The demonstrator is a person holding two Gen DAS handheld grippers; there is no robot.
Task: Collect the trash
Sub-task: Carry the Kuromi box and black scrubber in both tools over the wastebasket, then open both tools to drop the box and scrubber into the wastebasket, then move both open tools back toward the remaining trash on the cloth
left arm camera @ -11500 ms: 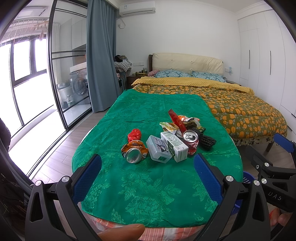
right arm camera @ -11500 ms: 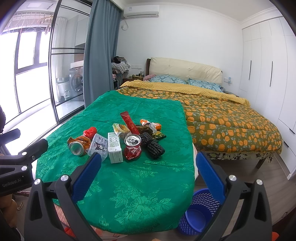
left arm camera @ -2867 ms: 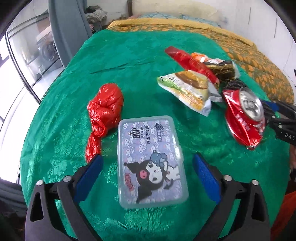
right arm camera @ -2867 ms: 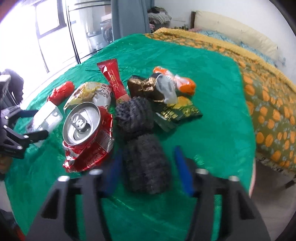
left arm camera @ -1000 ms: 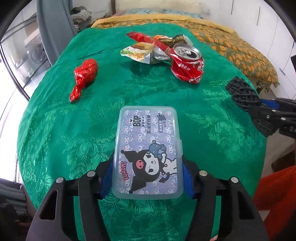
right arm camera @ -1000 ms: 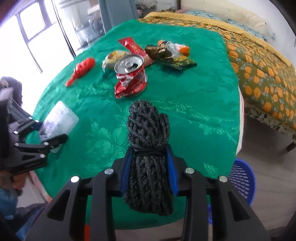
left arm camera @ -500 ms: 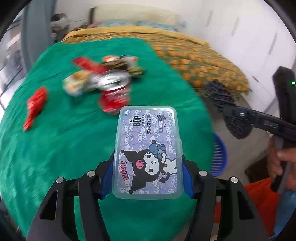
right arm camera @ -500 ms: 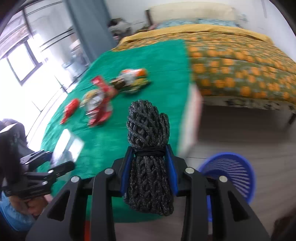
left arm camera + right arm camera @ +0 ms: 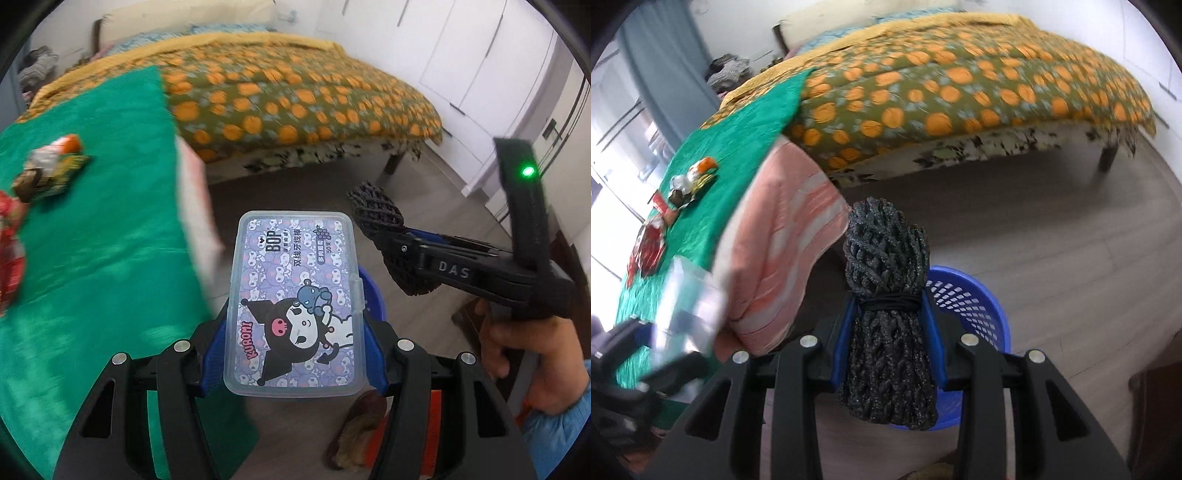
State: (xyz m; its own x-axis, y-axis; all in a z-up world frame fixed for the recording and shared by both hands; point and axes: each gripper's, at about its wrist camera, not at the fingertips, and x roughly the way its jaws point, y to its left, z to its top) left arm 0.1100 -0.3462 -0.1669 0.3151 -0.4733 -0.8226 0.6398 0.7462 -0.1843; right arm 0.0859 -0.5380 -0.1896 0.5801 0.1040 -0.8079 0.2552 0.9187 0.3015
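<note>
Left gripper (image 9: 291,354) clamps the box (image 9: 293,302) by its long sides, stiff, slick, light; right gripper (image 9: 890,347) squeezes the soft rope (image 9: 886,295) mid-bundle, over the bin (image 9: 975,306).

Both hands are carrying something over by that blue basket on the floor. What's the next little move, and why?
Probably lower the right gripper a little over the blue basket and open its fingers. It is shut on the black rope bundle, and the basket's mouth shows just behind and below it. The left gripper is shut on the clear Kuromi box, so it would likely follow.
</note>
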